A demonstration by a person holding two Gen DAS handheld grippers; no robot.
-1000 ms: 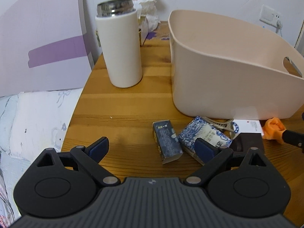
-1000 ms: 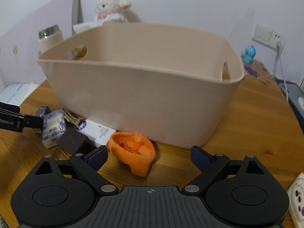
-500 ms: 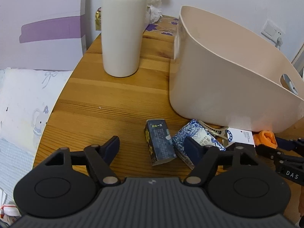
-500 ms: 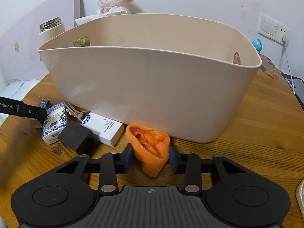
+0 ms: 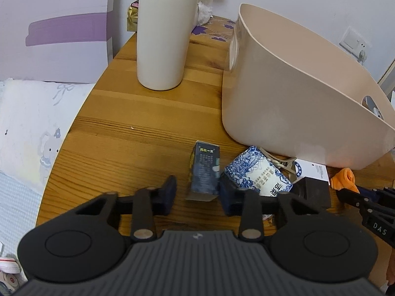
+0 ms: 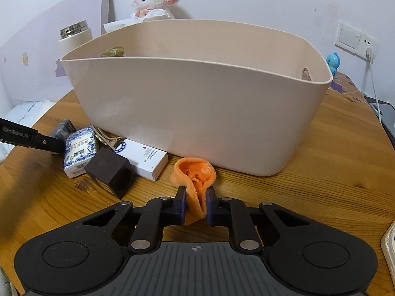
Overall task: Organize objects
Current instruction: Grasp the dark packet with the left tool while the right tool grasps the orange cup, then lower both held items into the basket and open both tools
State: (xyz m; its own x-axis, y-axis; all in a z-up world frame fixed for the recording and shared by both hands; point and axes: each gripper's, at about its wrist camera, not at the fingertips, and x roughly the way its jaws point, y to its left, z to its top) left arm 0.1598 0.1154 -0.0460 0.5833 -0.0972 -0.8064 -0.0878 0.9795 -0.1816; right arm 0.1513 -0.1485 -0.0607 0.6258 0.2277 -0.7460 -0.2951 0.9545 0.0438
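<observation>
A big beige tub (image 6: 197, 103) stands on the round wooden table (image 5: 138, 133). In front of it lie a dark blue box (image 5: 205, 170), a blue-and-white patterned box (image 5: 259, 175), a white box (image 6: 145, 157), a black block (image 6: 111, 170) and a hair clip (image 6: 108, 138). My right gripper (image 6: 195, 206) is shut on an orange cloth (image 6: 195, 175), which also shows in the left wrist view (image 5: 344, 178). My left gripper (image 5: 197, 192) is partly closed around the near end of the dark blue box; the jaws stand apart from its sides.
A tall white thermos (image 5: 165, 32) stands at the far left of the table. A plush lamb (image 6: 150, 0) and tissues sit behind the tub. A small bottle (image 6: 113, 51) shows inside the tub. A bed (image 5: 27, 133) lies left of the table.
My right gripper closed on the orange cloth and pinched it narrow. My left gripper moved forward over the dark blue box and its jaws narrowed around it.
</observation>
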